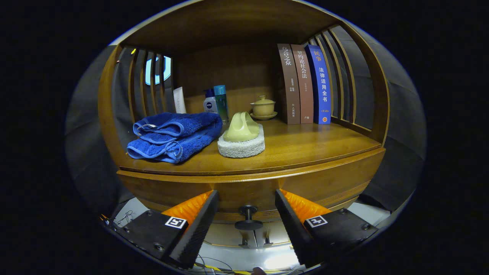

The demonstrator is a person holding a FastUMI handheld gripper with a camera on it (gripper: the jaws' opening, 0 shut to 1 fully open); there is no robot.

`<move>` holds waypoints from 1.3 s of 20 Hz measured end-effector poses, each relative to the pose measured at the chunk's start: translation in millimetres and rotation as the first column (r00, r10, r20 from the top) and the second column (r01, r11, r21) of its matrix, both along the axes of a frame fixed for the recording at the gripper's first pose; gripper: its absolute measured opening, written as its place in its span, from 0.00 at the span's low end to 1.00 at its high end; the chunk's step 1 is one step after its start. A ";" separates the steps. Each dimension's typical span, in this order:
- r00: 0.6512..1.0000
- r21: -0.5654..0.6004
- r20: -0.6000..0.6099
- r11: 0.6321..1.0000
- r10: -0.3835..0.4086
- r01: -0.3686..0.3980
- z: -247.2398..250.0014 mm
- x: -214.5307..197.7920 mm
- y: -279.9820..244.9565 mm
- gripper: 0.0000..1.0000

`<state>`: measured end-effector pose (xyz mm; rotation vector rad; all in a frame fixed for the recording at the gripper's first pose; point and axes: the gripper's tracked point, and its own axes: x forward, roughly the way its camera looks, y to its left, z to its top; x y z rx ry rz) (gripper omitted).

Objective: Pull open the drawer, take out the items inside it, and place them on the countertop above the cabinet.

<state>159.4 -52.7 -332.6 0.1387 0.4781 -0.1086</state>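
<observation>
Cabinet dead ahead, its drawer front flush with the frame, so the drawer sits closed as I see it. The countertop above carries a folded blue towel on one side and a scrub pad with a pale handle just beside it; bottles, a lidded cup and three books stand at the back. Whether towel and pad came out of the drawer, I can't say: this fits a drawer yet to be emptied as well as one emptied and pushed back in.

Risks, as I judge them: the knob is small and round on a thin stem, so a bite that lands off-centre could slide off under a pull. A crooked tug might jam the drawer in its runners. Anything more set on that countertop has towel and pad crowding the front edge; the open stretch is toward the books.

My claw now: fingers spread wide, holding nothing, touching nothing. The knob stands between them, clear of both, roughly midway, a shade ahead of the tips.
</observation>
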 end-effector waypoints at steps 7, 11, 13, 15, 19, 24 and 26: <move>1.000 0.005 0.006 1.000 0.003 -0.003 -0.8 0.1 0.3 0.97; 0.999 0.020 0.016 0.999 0.028 -0.028 4.9 -7.7 3.2 0.99; 0.999 0.002 0.029 0.999 0.036 -0.036 12.1 -13.6 2.0 0.99; 0.998 -0.002 0.044 0.999 0.033 -0.033 25.8 -22.7 1.4 1.00; 0.994 -0.028 0.107 0.999 0.027 -0.024 78.8 -37.5 -3.0 0.99; 0.976 -0.069 0.217 0.998 0.028 -0.013 164.3 -52.9 -3.6 0.99; 0.968 -0.064 0.248 0.998 0.043 -0.027 192.7 -61.2 1.7 0.99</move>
